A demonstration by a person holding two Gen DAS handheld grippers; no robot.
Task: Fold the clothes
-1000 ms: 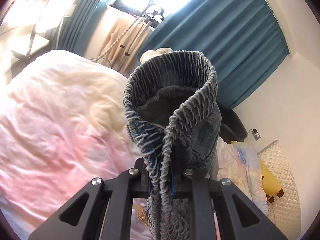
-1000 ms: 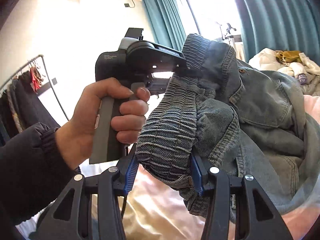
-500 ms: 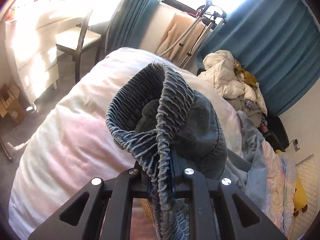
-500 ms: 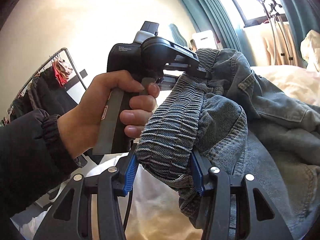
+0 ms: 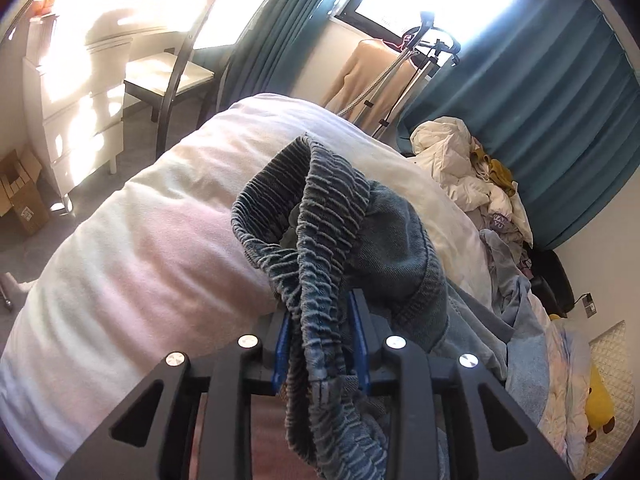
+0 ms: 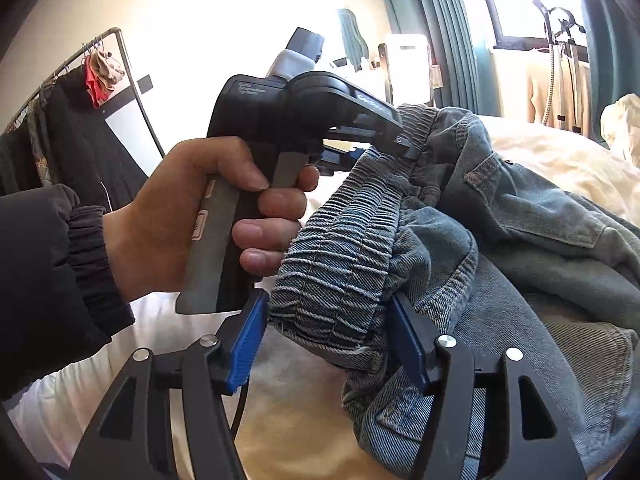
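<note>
Blue denim jeans (image 5: 384, 248) with a ribbed elastic waistband hang over a bed with a pale pink and cream duvet (image 5: 140, 260). My left gripper (image 5: 320, 344) is shut on a bunched part of the waistband, which loops up in front of the camera. In the right wrist view, my right gripper (image 6: 326, 336) is shut on another stretch of the same waistband, its blue pads (image 6: 248, 336) pressed against the fabric. A hand (image 6: 192, 216) in a dark sleeve holds the left gripper (image 6: 404, 144) just beyond, close to the right one. The rest of the jeans (image 6: 520, 240) drapes to the right.
A chair (image 5: 172, 76) and a white drawer unit (image 5: 76, 112) stand beyond the bed's left side. Piled clothes (image 5: 468, 168) lie at the bed's far right by teal curtains (image 5: 540, 112). A clothes rack (image 6: 80, 120) stands behind the hand.
The left wrist view has tipped down from curtains to bed and floor, and the waistband loop has slumped lower. Both grippers keep their hold, staying close together.
</note>
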